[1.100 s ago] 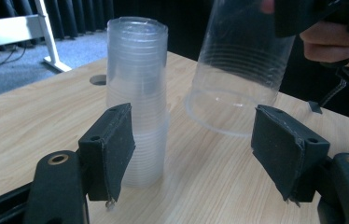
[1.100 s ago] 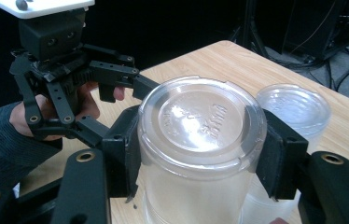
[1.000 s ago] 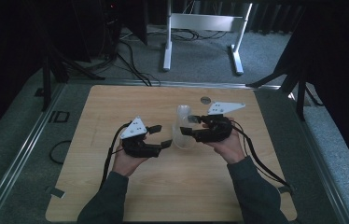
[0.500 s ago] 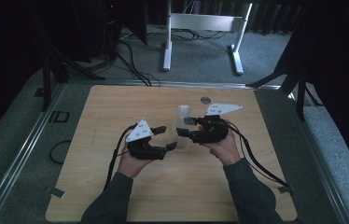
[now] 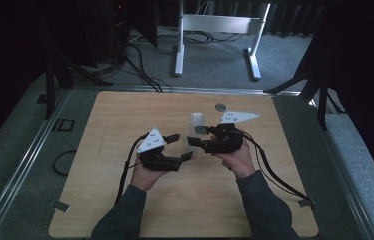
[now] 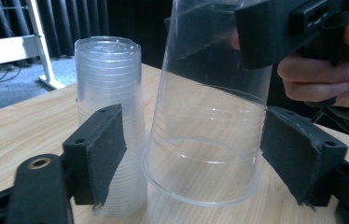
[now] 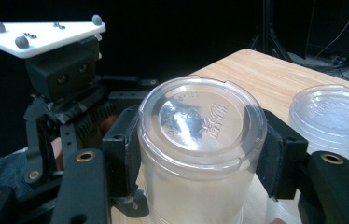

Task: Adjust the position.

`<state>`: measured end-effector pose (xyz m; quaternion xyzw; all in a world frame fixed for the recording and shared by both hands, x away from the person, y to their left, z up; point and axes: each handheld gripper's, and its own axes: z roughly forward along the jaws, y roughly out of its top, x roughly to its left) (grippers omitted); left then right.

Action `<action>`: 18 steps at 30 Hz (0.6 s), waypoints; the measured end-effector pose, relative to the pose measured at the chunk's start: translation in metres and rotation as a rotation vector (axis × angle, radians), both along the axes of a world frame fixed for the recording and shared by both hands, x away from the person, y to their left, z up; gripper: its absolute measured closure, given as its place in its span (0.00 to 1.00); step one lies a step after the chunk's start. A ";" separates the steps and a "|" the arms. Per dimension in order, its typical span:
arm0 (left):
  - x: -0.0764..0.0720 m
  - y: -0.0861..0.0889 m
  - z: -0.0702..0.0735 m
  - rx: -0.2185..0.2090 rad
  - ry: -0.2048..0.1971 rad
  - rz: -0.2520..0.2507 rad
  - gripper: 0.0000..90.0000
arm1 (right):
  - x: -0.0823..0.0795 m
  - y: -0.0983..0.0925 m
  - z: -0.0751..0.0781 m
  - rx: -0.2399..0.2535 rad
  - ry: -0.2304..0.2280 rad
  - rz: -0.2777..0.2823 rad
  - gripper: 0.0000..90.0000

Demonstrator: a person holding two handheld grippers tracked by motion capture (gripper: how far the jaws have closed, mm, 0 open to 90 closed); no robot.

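Clear plastic cup (image 5: 198, 136), upside down, sits between the two grippers near the middle of the wooden surface (image 5: 105, 120) in the high view, just in front of the stack of cups (image 5: 196, 120) that stands behind it. From this height it is hard to separate the cup from that stack. The right gripper (image 5: 195, 135) reaches in from the cup's right side, and the left gripper (image 5: 181, 146) points at the cup from its left, jaws apart.

Seen from the left gripper view, the cup (image 6: 205, 140) hangs mouth down, its rim just above the surface (image 6: 18, 126). The left gripper (image 6: 200, 158) has just been opening its jaws: the cup stands between them, but neither pad presses on it. The stack of cups (image 6: 107, 93) stands upright just left of the cup, partly behind the left jaw. The right gripper (image 6: 275, 32) holds the cup's upper part.

The right gripper view shows the right gripper (image 7: 196, 154) clamped on the cup (image 7: 200, 140), one pad on each side just under the closed base. The left gripper's body (image 7: 60, 74) faces it from beyond the cup, and the stack of cups (image 7: 331, 116) lies to the cup's right.
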<state>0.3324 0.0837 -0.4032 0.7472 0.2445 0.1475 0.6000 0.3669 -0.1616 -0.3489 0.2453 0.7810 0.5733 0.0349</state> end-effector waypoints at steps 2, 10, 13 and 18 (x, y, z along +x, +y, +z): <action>0.000 -0.001 -0.001 -0.007 -0.005 0.007 0.23 | 0.000 0.000 0.000 0.004 0.002 -0.001 0.45; 0.001 -0.006 -0.004 -0.034 -0.001 -0.006 0.23 | 0.001 0.001 -0.001 0.027 0.017 -0.002 0.45; 0.001 -0.008 -0.005 -0.033 -0.006 -0.006 0.23 | 0.002 0.001 -0.001 0.040 0.022 -0.001 0.45; 0.001 -0.010 -0.007 -0.041 -0.007 -0.006 0.23 | 0.003 0.000 -0.001 0.055 0.033 -0.001 0.45</action>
